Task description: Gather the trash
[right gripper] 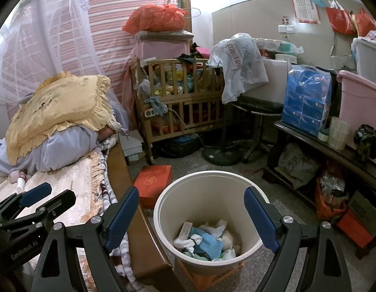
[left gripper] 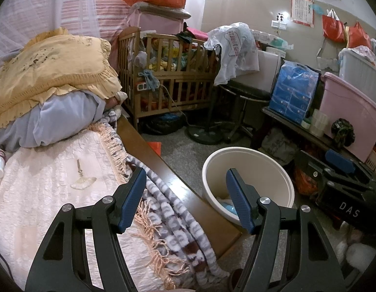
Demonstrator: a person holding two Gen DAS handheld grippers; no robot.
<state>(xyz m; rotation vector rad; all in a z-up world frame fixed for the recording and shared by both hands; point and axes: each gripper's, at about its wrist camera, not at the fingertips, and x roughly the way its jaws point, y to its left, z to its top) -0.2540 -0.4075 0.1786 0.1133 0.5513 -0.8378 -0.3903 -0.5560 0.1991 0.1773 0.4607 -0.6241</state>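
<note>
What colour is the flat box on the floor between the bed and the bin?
Red-orange flat cardboard box with a gold emblem; the right wrist view shows it best.

The round cream plastic bin (right gripper: 207,194) has smooth, faintly glossy walls; inside lie crumpled white paper and soft blue cloth-like scraps (right gripper: 207,242). The brown wooden bed rail (right gripper: 139,238) is polished and sleek. A pale quilted bedspread (left gripper: 42,194) looks satiny, beside a fuzzy brown-and-white fleece blanket (left gripper: 168,219). The slatted wooden crib (right gripper: 183,112) is matt. The speckled grey floor (right gripper: 273,194) looks rough. The red cardboard box (right gripper: 154,182) has a dull sheen.
</note>
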